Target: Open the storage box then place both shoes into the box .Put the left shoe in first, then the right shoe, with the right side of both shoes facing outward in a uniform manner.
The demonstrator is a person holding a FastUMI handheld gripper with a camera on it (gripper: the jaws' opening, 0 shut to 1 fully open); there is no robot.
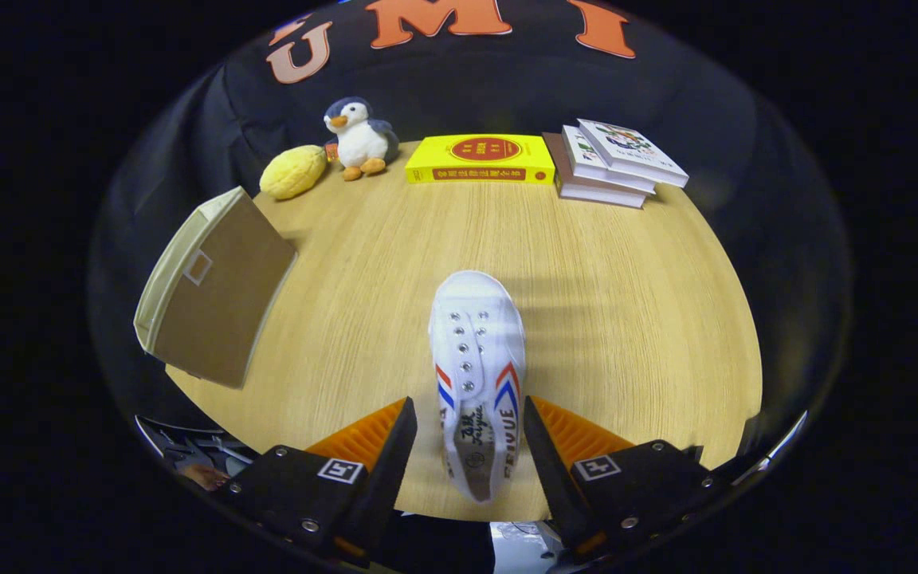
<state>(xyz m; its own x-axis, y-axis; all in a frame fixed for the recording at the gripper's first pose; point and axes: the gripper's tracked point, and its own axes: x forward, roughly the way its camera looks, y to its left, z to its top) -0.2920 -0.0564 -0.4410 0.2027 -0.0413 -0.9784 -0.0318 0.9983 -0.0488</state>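
Observation:
A white canvas shoe [475,335] with red and blue stripes lies on the wooden table [634,319], toe pointing away and heel opening toward me. My gripper [468,405] is open, its two fingers standing on either side of the shoe's rear half. The right finger [543,446] is very close to the shoe's side, and a small gap shows at the left finger [395,446]. The beige fabric storage box [216,291] stands at the table's left edge, well ahead and left of the fingers, a brown face with a small window turned toward me.
Along the far edge of the table sit a yellow plush [293,171], a penguin toy [359,139], a yellow book [481,159] and a stack of three books [614,163]. Bare wood lies between the shoe and the box.

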